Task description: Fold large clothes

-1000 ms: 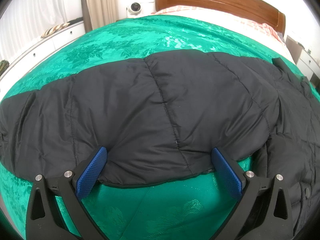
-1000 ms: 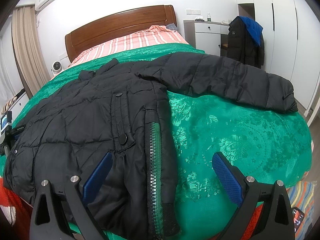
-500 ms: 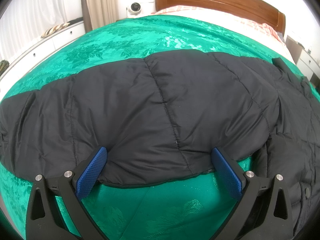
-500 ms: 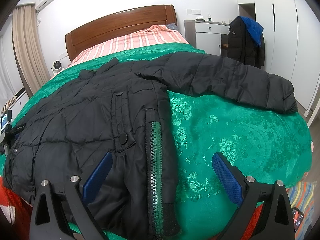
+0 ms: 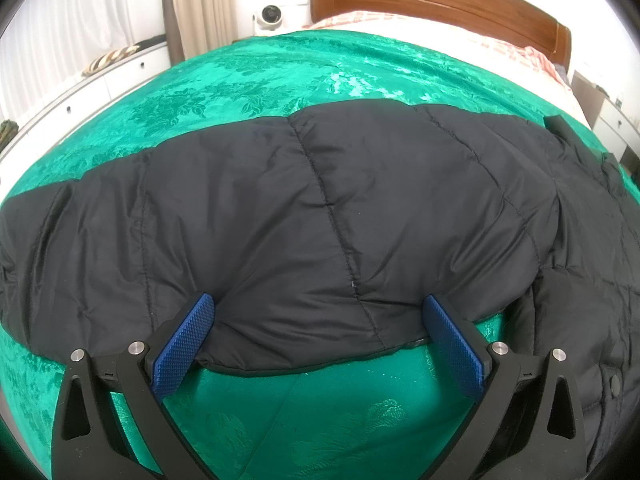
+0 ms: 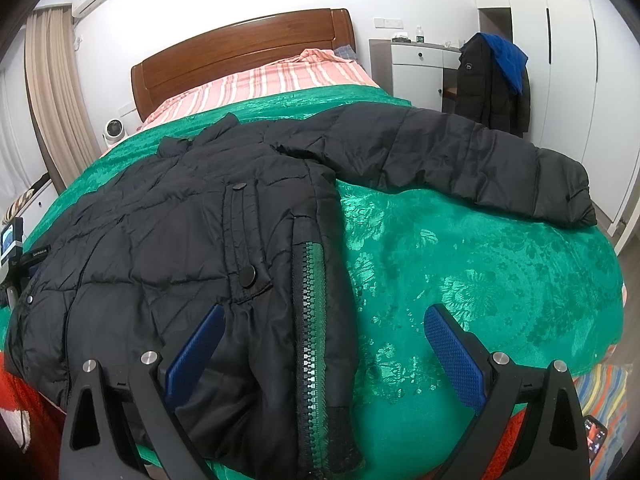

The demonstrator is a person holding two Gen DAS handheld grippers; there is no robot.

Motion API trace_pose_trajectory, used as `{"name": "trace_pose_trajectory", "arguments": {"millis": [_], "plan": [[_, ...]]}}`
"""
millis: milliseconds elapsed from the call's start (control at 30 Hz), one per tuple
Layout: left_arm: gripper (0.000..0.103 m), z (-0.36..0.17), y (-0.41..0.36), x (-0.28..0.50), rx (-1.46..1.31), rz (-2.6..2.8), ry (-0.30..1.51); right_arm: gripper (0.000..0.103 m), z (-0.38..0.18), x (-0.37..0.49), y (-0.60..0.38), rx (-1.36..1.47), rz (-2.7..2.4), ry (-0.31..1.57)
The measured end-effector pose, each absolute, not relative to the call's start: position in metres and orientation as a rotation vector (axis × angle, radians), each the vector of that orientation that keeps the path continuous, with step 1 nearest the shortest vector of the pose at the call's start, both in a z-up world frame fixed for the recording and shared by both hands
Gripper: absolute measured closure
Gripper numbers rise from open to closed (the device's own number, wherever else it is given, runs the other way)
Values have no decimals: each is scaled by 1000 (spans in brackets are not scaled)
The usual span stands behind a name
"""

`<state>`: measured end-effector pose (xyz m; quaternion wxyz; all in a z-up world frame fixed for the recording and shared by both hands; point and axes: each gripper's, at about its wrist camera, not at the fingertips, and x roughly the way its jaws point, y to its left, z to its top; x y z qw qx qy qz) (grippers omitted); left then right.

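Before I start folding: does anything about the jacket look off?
Nothing damaged. The black jacket lies unzipped on the green bedspread, its sleeves spread wide, hem near the bed edge. Both grippers are open.

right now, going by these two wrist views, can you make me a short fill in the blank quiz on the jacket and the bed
1. The black puffer jacket lies spread on a bedspread coloured ____.
2. The left gripper has its jaws ____ on either side of the sleeve.
3. The teeth of the zipper run along a tape coloured ____.
4. The headboard is made of ____.

Missing words: green; open; green; wood
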<state>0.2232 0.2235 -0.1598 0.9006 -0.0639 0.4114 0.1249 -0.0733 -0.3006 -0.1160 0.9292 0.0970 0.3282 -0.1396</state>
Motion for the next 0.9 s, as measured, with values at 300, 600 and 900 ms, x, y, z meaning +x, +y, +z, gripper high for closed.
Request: {"name": "trace_pose_trajectory", "arguments": {"millis": [300,600,900], "plan": [[0,-160,224,223,-132,258,851,4,-118,-72,-303,208,-287,680],[0,-160,224,223,-132,258,851,4,-119,-73,-313,248,-292,672],[0,-160,224,224,-133,258,851,4,-111,-83,-361,500,-236,574]]}}
